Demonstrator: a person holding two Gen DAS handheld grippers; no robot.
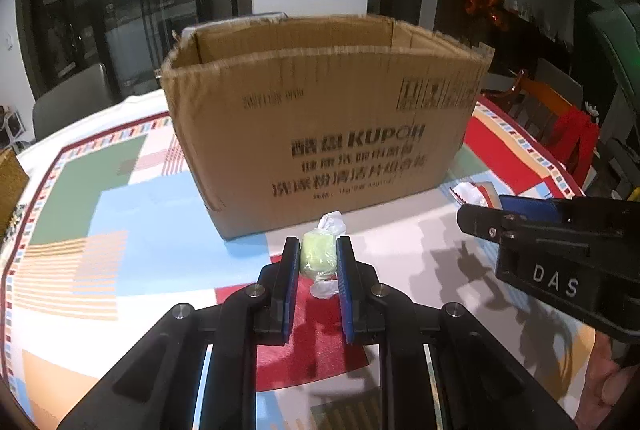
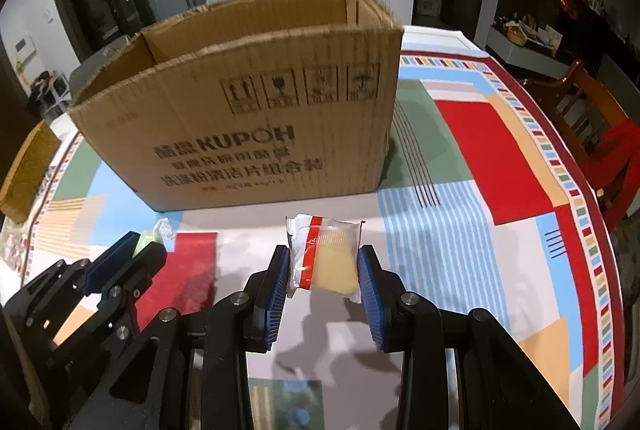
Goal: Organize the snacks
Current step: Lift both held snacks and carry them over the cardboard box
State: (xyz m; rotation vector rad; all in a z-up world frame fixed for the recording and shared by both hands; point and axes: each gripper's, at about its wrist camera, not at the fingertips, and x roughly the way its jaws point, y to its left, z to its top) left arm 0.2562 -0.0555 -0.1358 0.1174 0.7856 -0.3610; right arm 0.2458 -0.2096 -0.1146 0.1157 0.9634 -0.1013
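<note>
A pale green candy (image 1: 318, 257) in a clear twisted wrapper sits pinched between the blue pads of my left gripper (image 1: 318, 250), above the tablecloth. My right gripper (image 2: 323, 258) is shut on a clear packet with a red stripe and a yellow cake inside (image 2: 328, 257). Just beyond both stands an open cardboard box (image 1: 320, 117) (image 2: 248, 117) with printed text; its inside floor is hidden. The right gripper (image 1: 480, 218) shows at the right edge of the left wrist view, and the left gripper (image 2: 138, 248) with the green candy (image 2: 146, 238) at the left of the right wrist view.
A table carries a patchwork cloth (image 2: 500, 169) of red, blue, green and orange. A wicker basket (image 2: 24, 177) sits at its left edge. A wooden chair with a red cushion (image 2: 600, 133) stands to the right, a grey chair (image 1: 68, 105) at the far left.
</note>
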